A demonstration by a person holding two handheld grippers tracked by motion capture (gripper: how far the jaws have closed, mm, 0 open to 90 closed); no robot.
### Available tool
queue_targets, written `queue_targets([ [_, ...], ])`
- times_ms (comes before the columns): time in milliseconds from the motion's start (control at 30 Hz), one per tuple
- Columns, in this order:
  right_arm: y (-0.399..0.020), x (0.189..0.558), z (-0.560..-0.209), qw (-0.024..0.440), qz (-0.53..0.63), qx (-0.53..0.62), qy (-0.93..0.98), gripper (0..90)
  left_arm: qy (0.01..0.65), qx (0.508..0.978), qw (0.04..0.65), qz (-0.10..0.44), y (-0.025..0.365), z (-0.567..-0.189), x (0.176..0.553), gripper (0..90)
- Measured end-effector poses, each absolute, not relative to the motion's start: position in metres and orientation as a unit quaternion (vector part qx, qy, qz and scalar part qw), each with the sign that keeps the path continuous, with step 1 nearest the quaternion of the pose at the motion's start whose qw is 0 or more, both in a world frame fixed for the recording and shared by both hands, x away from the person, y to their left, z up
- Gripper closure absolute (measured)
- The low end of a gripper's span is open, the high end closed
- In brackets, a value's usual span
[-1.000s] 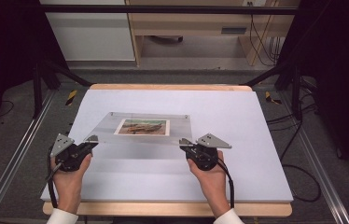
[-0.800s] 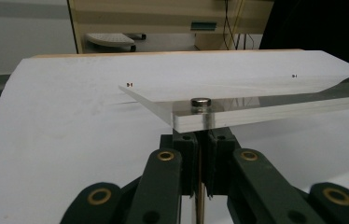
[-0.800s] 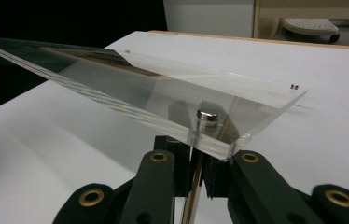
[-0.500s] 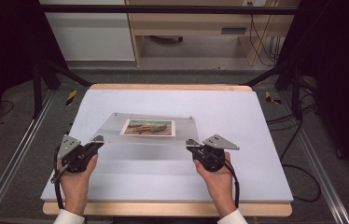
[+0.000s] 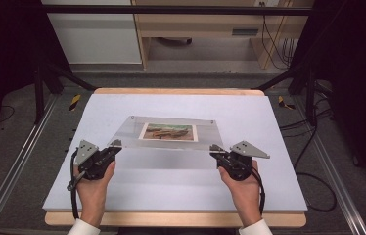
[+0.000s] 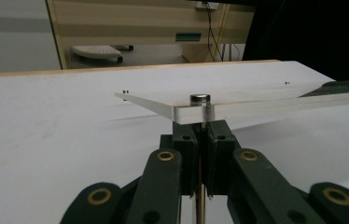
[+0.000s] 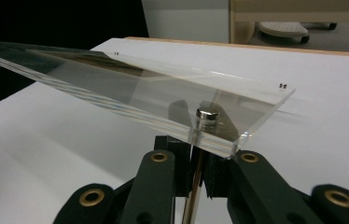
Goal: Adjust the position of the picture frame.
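A clear acrylic panel [image 5: 132,131] with a landscape photo [image 5: 168,131] in its middle hangs a little above the white tabletop [image 5: 171,191], its far edge lower than the near one. My left gripper [image 5: 115,145] is shut on the metal pin under the panel's near left corner. In the left gripper view the pin's round head [image 6: 200,98] sits on the panel [image 6: 266,103] just above my left gripper [image 6: 202,135]. My right gripper [image 5: 215,149] is shut on the pin at the near right corner, where the pin's head [image 7: 207,114] shows through the panel [image 7: 130,88] above my right gripper [image 7: 198,161].
The white top lies on a wooden board [image 5: 171,219]. Black stand legs [image 5: 41,73] rise at the back left and back right. Cables [image 5: 313,147] trail on the floor to the right. A wooden cabinet [image 5: 195,29] stands beyond the table.
Both hands have carried the panel to the right, held level between them, and the photo has shifted right with it. Both grips are unchanged.
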State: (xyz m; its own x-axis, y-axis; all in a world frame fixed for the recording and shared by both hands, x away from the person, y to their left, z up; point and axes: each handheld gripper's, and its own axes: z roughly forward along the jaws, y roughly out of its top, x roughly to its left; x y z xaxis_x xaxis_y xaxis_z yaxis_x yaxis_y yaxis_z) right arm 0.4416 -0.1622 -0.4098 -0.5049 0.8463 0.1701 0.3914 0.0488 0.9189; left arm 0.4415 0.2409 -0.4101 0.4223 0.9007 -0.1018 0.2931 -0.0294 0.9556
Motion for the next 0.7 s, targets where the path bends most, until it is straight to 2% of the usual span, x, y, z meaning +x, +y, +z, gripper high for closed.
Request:
queue_targets([
  [300,-0.195,0.439,-0.41,0.238,0.517,0.47,0.675,83.1,0.431,0.665,0.539,0.285,0.208,-0.407,0.45,84.0],
  [700,-0.205,0.443,-0.413,0.243,0.513,0.477,0.671,83.4,0.428,0.663,0.543,0.287,0.199,-0.414,0.451,84.0],
])
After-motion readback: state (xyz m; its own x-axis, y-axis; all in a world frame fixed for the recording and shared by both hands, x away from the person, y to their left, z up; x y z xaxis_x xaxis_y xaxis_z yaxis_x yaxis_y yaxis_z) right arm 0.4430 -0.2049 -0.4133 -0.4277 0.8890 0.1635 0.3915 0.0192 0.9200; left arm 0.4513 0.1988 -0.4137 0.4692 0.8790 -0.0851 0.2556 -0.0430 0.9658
